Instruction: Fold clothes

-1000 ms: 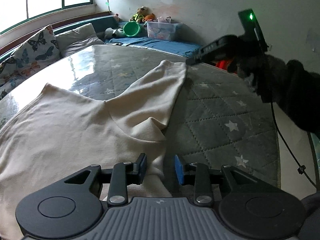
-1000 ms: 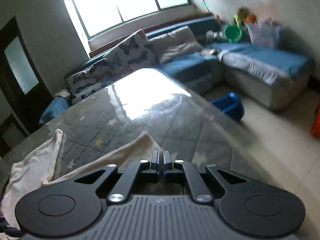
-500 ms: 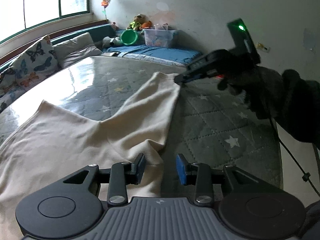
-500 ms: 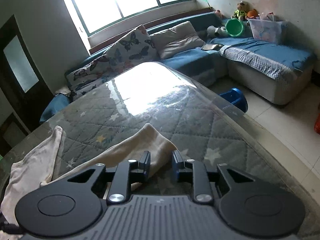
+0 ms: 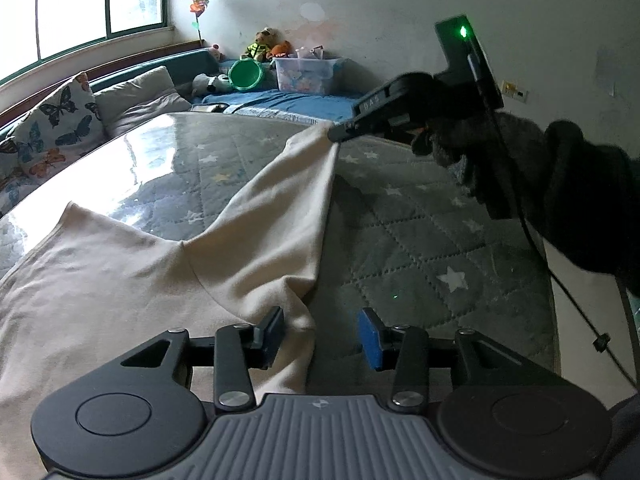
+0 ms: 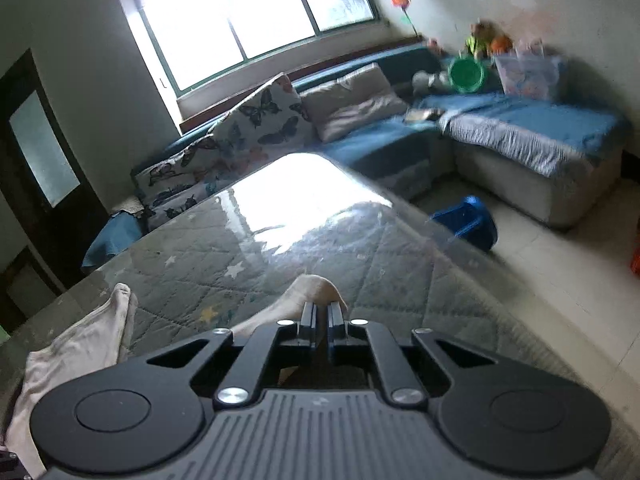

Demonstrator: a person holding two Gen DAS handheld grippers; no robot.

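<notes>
We see a cream long-sleeved cotton garment (image 5: 120,280) spread over the grey star-patterned quilted table cover under a glossy clear sheet (image 5: 420,248), body toward the left, one sleeve running up toward the far right edge of the table.

Our right gripper (image 5: 334,134) has its jaws pinched together on the cuff end of that sleeve; from the right wrist view the cream fabric bulges out just past the closed fingertips (image 6: 309,316). The sleeve is pulled taut and lifted off the cover from the cuff back to the shoulder. A dark-gloved hand (image 5: 452,136) carries that gripper.

Our left gripper (image 5: 320,332) is partly open and opening; the sleeve's underarm fold hangs between its blue pads (image 5: 370,338), lying against the left-side pad and clear of the right one. Not gripping.

Background: blue corner sofa (image 6: 520,136), butterfly-print cushion (image 6: 260,120), green plastic basin (image 5: 245,75).
</notes>
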